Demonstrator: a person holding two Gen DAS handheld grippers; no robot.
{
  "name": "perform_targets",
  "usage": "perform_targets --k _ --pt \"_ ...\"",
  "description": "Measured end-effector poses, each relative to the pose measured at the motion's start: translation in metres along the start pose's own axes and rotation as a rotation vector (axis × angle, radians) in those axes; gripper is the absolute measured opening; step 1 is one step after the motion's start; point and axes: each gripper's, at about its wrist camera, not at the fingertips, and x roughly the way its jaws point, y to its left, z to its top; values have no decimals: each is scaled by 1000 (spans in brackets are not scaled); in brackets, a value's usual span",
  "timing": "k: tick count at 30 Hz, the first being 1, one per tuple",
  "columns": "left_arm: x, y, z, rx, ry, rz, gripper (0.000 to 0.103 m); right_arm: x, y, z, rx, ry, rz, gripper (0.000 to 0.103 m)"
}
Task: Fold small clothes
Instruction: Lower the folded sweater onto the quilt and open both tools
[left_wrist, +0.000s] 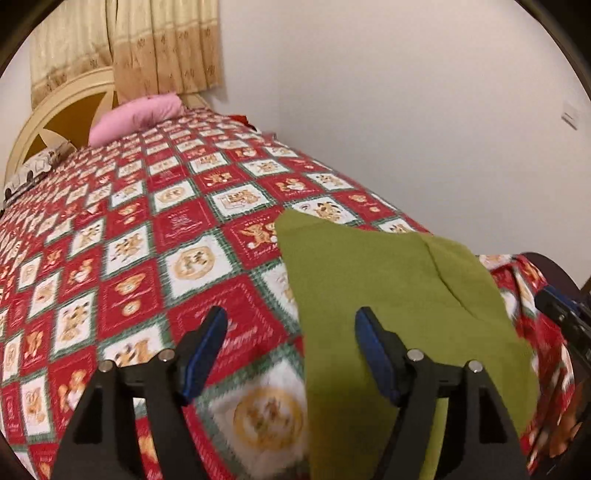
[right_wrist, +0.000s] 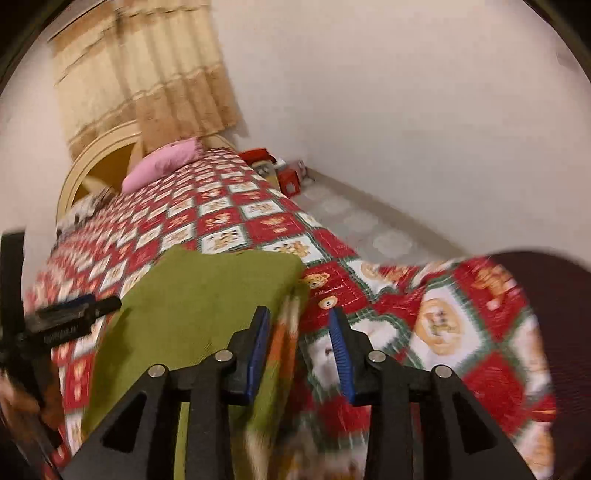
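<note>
An olive-green garment (left_wrist: 391, 295) lies flat on the red, white and green patterned bedspread (left_wrist: 147, 258), near the bed's near right corner. My left gripper (left_wrist: 291, 332) is open and empty, just above the bed at the garment's left edge; its right finger is over the cloth. The garment also shows in the right wrist view (right_wrist: 207, 302). My right gripper (right_wrist: 299, 328) is open and empty at the garment's right edge, its left finger over the cloth. The left gripper shows at the left of the right wrist view (right_wrist: 70, 314). That view is blurred.
A pink pillow (left_wrist: 136, 118) lies by the cream headboard (left_wrist: 48, 110) at the far end, under beige curtains. The white wall (left_wrist: 406, 110) runs along the bed's right side. Red items (right_wrist: 273, 166) sit on the pale floor (right_wrist: 354, 221) beside the bed.
</note>
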Motion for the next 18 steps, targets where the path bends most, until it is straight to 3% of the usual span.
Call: perform_targets --k 6,9,11,13,16,18 --pt "-23 -11 -37 -8 2 -27 75 -33 61 -33 -195 20 68 24" --pt "-17 -24 -52 25 38 0 75 -20 77 -49 -275 65 15 17" --pt "-15 -26 -59 29 58 19 76 -1 69 -59 -248 142 -35 17" --pt "-11 -25 -65 22 70 20 77 16 51 -69 -149 217 -29 15" --pt "-12 -23 -70 15 73 25 79 11 32 -69 -11 220 37 11" --pt "-15 -23 -74 18 85 30 79 8 34 -72 -13 219 32 11"
